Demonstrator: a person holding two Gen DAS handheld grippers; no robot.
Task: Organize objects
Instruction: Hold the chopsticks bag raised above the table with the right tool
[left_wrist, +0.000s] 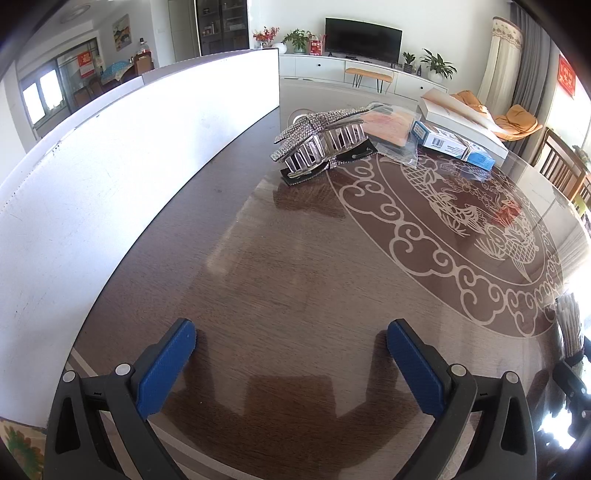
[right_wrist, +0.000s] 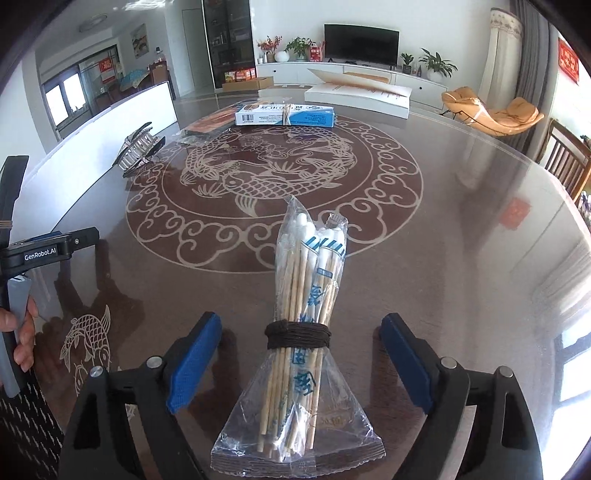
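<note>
A clear bag of cotton swabs on wooden sticks (right_wrist: 303, 317), tied round with dark cord, lies on the glass-topped table between the open fingers of my right gripper (right_wrist: 299, 339), touching neither. My left gripper (left_wrist: 291, 339) is open and empty over bare table. A rhinestone hair claw clip (left_wrist: 317, 138) rests on black cards ahead of it; it also shows in the right wrist view (right_wrist: 138, 147). A blue and white box (left_wrist: 454, 144) lies further back, also in the right wrist view (right_wrist: 286, 114).
A long white box wall (left_wrist: 110, 177) runs along the table's left side. A flat white box with an open flap (right_wrist: 358, 94) and a clear pouch with a pink item (left_wrist: 388, 129) lie at the back. The left gripper's body (right_wrist: 40, 251) shows at left. Chairs stand at right.
</note>
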